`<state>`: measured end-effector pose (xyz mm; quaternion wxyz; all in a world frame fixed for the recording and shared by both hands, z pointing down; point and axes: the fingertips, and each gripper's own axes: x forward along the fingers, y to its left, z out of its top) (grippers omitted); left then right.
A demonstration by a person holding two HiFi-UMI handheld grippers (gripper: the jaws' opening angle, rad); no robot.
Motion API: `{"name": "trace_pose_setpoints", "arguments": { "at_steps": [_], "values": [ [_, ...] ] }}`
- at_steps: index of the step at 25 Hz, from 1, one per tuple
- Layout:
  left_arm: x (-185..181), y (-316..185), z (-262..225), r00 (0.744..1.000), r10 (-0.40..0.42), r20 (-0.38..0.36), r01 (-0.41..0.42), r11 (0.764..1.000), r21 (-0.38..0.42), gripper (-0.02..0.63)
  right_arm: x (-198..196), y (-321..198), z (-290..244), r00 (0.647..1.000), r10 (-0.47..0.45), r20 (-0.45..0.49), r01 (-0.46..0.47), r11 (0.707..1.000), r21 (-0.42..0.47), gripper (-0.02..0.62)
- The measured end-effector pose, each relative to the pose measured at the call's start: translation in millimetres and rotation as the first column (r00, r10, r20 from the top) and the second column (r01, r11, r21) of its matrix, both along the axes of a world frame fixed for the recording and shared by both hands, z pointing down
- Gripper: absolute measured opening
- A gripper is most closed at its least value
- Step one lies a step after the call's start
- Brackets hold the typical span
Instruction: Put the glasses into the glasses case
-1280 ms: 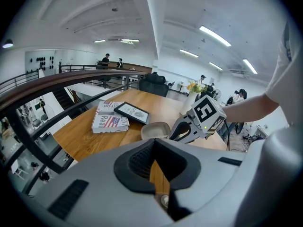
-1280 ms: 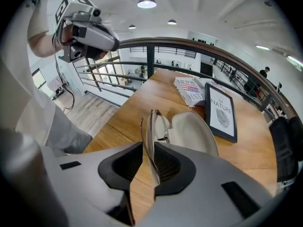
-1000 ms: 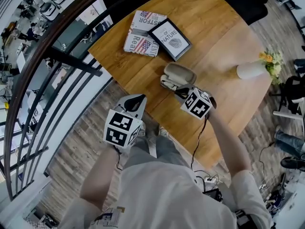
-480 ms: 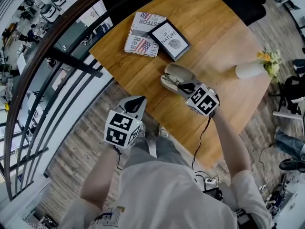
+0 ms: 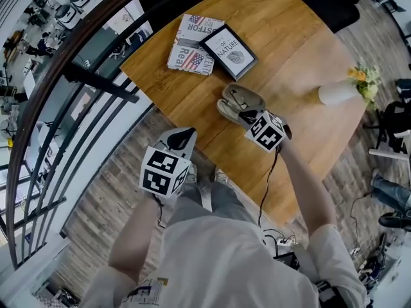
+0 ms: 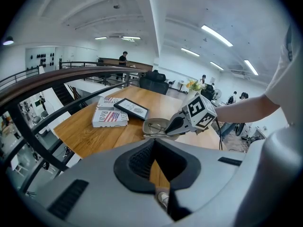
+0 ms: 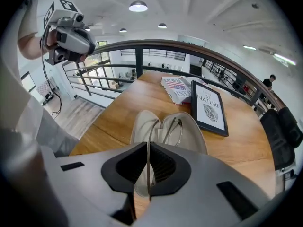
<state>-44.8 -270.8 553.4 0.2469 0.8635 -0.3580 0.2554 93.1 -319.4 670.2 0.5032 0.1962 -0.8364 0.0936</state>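
Moved deeper into the glasses case (image 5: 255, 99), the glasses (image 5: 238, 97) are gripped by my just-tightening right tool (image 5: 243, 115); placing step, release likely next.

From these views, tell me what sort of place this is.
Likely an upper-floor gallery in an open-plan office: a wooden table stands by a dark railing, desks show on the floor below, and strip lights line the white ceiling.
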Motion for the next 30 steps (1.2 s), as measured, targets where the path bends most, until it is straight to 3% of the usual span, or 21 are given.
{"name": "trace_pose_setpoints", "arguments": {
  "at_steps": [4,10,13,16,18,21,30],
  "values": [
    [1.3,2.0,1.6,1.0,0.001,-0.003,-0.001,1.0,-0.009,0.017,2.0,-1.5,2.2,0.999,0.042,0.025,-0.041,0.998,-0.037,0.046],
    [4.8,5.5,1.5,1.0,0.009,-0.008,-0.009,1.0,-0.014,0.017,3.6,0.7,-7.3,0.991,0.09,0.095,-0.082,0.993,-0.08,0.15],
    [5.3,7.8,0.4,1.0,0.012,-0.01,-0.012,1.0,-0.014,0.017,4.0,2.3,-15.9,0.989,0.099,0.107,-0.091,0.993,-0.072,0.155],
    [4.4,9.3,-4.5,1.0,0.012,-0.009,-0.012,1.0,-0.004,0.016,4.4,1.0,-32.3,0.979,0.139,0.15,-0.133,0.99,-0.046,0.152],
    [3.1,8.8,-10.0,1.0,0.011,-0.009,-0.011,1.0,0.009,0.017,5.9,-3.6,-49.3,0.961,0.191,0.199,-0.191,0.981,-0.018,0.092],
    [1.0,5.6,-23.6,1.0,0.01,-0.007,-0.01,0.999,0.039,0.017,7.4,-9.5,-81.7,0.932,0.243,0.269,-0.26,0.965,0.029,0.063],
    [-7.8,-16.2,-89.2,1.0,0.004,0.006,-0.005,0.982,0.187,0.017,10.8,-19.8,-193.0,0.845,0.283,0.454,-0.394,0.904,0.169,0.041]
  ]
}}
